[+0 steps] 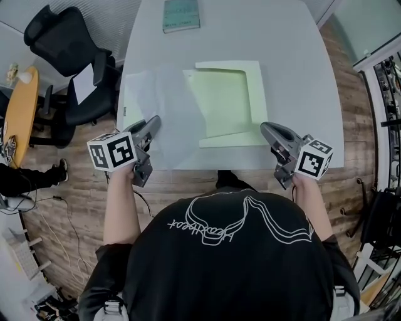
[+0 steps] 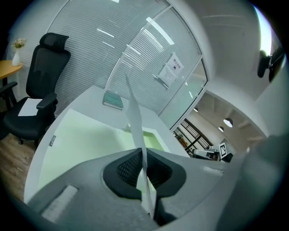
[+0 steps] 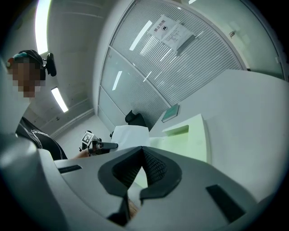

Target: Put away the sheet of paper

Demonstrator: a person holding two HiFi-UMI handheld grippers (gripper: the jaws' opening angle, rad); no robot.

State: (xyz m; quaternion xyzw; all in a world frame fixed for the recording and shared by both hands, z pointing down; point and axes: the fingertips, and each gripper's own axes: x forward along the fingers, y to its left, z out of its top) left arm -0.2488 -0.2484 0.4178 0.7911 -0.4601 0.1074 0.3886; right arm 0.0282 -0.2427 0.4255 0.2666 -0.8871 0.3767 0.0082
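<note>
Wood-plank flooring [image 1: 182, 180] runs under the near edge of a white counter [image 1: 294, 75], where the person stands with both tools at that edge.

Left gripper [image 1: 153, 123]: tongs pressed together on the sheet of paper [image 1: 156, 100], which passes edge-on between the pads [image 2: 124, 169] in the left gripper view. The grip is on the sheet's near margin, and the rest spreads away over the counter's left half.

Right gripper [image 1: 264, 128]: tongs pressed together at the near right corner of a pale green folder [image 1: 219, 100]. A pale sliver between its pads reads as the folder's edge being nipped, though this is less plain than on the left.

The folder lies just right of the sheet, with the sheet's right margin overlapping its left part. Its upper layer looks raised like an open mouth.

Beyond, a teal book [image 1: 181, 15] sits at the far edge, and a black office chair [image 1: 62, 44] stands off the counter's left side.

Assessment: sheet and folder are both in hand, but the sheet is outside the folder. Remaining, in my judgement: slide it in, then let both go.
</note>
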